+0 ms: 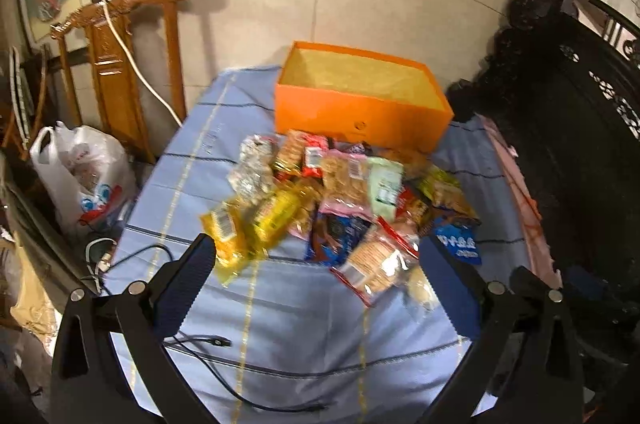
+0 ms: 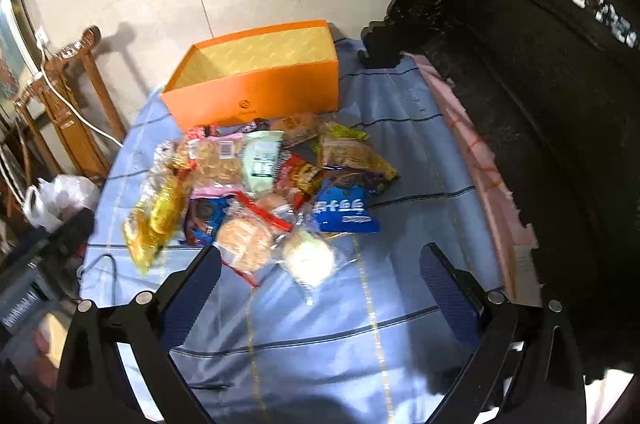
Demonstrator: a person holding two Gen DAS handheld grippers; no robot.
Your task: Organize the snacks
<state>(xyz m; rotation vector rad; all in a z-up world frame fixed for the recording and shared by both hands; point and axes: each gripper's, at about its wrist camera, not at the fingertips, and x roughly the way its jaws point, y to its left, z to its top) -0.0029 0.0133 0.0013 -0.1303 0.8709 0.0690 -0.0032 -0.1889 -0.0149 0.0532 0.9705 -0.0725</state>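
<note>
Both grippers, left gripper (image 1: 316,256) and right gripper (image 2: 320,264), are hovering with jaws spread wide and empty over the snack pile (image 1: 344,199) on the desk (image 1: 304,324), so nothing is sitting yet in the orange box (image 1: 360,103) behind.

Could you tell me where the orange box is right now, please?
The orange box sits open at the far end of the blue tablecloth, near the wall, just behind the snack pile in both wrist views.
</note>
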